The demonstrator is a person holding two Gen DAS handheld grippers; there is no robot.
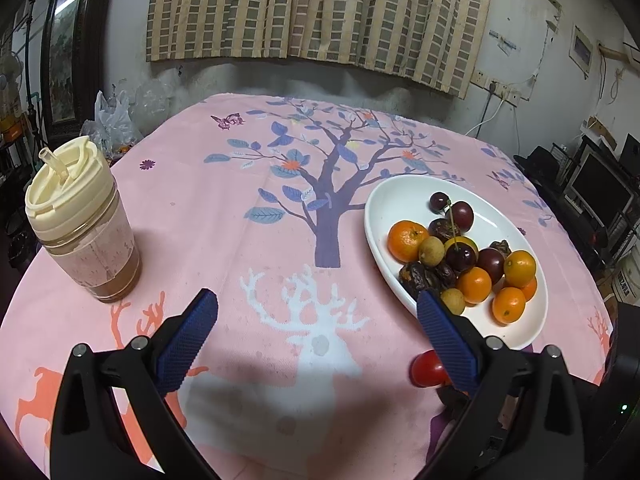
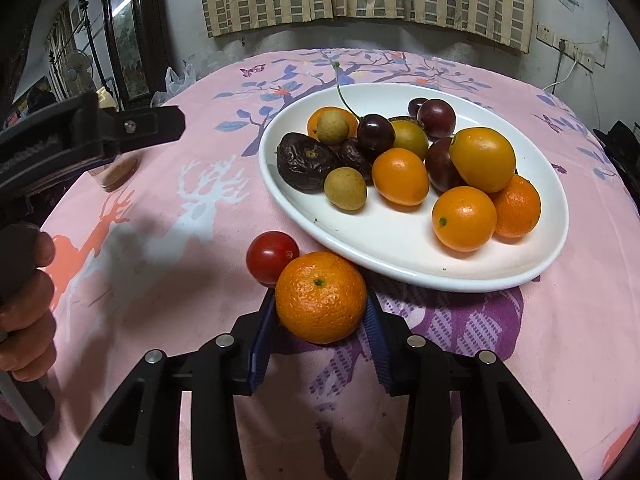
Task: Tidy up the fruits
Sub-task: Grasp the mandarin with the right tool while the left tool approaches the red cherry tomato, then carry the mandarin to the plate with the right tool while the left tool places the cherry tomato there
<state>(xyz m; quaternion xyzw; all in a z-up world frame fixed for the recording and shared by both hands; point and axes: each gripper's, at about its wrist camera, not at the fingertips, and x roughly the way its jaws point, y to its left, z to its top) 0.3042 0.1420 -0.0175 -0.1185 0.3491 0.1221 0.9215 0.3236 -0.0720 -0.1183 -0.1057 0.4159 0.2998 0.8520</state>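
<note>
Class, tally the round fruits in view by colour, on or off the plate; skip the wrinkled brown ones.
Orange or yellow-orange fruits: 7
Dark red cherries: 4
Tan fruits: 2
Bright red tomato: 1
Total: 14

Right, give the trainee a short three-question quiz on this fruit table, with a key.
1. True or false: the mandarin between the right tongs lies on the white plate.
2. Which fruit touches that mandarin? A) cherry tomato B) a longan C) a date
3. Fill in: the left tongs are ____ and hold nothing.

Key: 1 false, it is off the plate, near its front rim. 2 A. 3 open.
</note>
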